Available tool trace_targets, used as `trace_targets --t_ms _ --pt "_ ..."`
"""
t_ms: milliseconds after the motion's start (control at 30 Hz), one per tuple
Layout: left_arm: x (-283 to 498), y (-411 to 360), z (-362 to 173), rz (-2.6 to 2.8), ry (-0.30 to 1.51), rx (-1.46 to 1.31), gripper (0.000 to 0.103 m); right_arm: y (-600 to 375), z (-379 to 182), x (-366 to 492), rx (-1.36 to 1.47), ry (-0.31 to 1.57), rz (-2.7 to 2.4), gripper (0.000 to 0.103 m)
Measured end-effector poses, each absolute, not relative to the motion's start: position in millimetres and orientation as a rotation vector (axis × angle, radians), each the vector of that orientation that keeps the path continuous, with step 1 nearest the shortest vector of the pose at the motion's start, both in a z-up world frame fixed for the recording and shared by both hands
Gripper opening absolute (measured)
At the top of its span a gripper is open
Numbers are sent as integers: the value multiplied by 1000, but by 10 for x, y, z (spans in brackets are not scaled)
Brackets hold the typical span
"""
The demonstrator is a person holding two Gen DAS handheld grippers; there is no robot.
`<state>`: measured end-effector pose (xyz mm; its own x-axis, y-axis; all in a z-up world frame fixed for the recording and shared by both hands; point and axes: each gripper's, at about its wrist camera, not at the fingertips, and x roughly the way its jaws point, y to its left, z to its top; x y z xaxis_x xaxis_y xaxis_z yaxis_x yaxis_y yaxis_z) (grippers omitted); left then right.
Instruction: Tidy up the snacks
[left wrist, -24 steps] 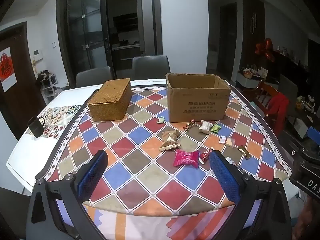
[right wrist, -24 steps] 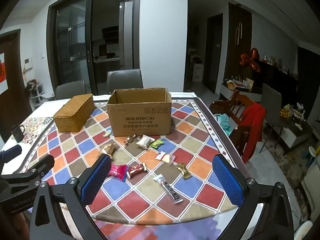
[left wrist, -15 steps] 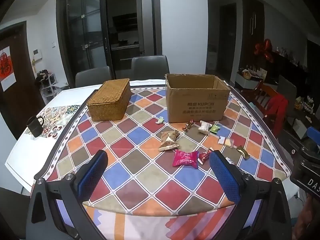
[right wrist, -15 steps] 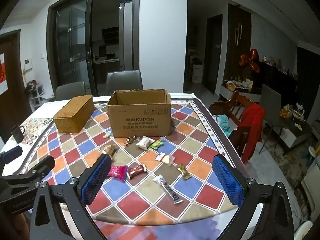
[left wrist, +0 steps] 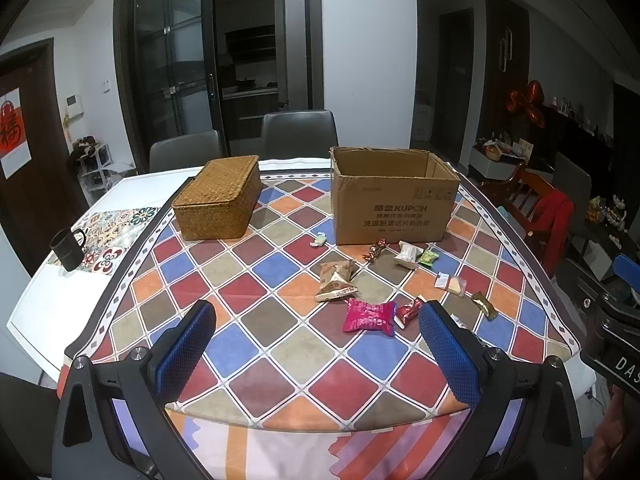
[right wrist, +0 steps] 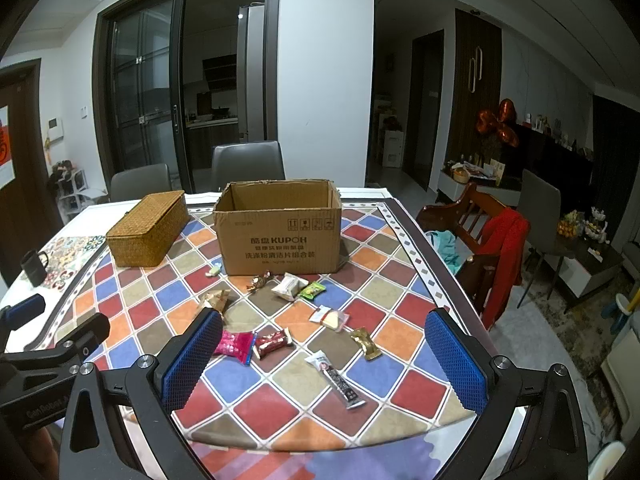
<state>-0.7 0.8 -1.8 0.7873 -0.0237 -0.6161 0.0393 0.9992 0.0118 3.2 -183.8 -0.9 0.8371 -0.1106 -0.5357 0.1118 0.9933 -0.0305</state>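
Tools both wide, nothing between the pads. Left tool [left wrist: 318,354] hovers over the near edge of the surface [left wrist: 248,284], angled down; right tool [right wrist: 324,360] does the same further right, and its black frame shows at the right edge of the left view.

Snacks lie loose on the checkered cloth, between the tools and the cardboard box [left wrist: 394,196]. Nearest the left tool: pink packet [left wrist: 370,316], with a small red candy [left wrist: 408,312] just beside it on the right. Tan wrapped pieces [left wrist: 338,280] sit a little further out. In the right view a long black-and-white stick pack [right wrist: 336,378] lies closest, a gold wrapper [right wrist: 366,343] beside it, then a clear pouch with a white label [right wrist: 329,317]. White packet [right wrist: 289,286] and green candy [right wrist: 312,290] lie side by side near the box front, with a brown twisted candy [right wrist: 260,281] to their left. Small pale candy [right wrist: 214,271] sits by the box's left front corner.

Box is open-topped, upright, inside not visible. Wicker box [left wrist: 220,202] with lid on stands left of it, apart. Black mug [left wrist: 68,249] sits on a patterned mat [left wrist: 116,232] at the far left edge. Two grey chairs [left wrist: 298,130] behind the surface.
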Motion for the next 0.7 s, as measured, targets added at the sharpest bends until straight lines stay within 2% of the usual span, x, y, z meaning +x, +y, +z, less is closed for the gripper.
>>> trace_targets --t_ms 700 --pt "-7 6 -34 -31 663 27 103 -1834 -6 40 0 566 -118 103"
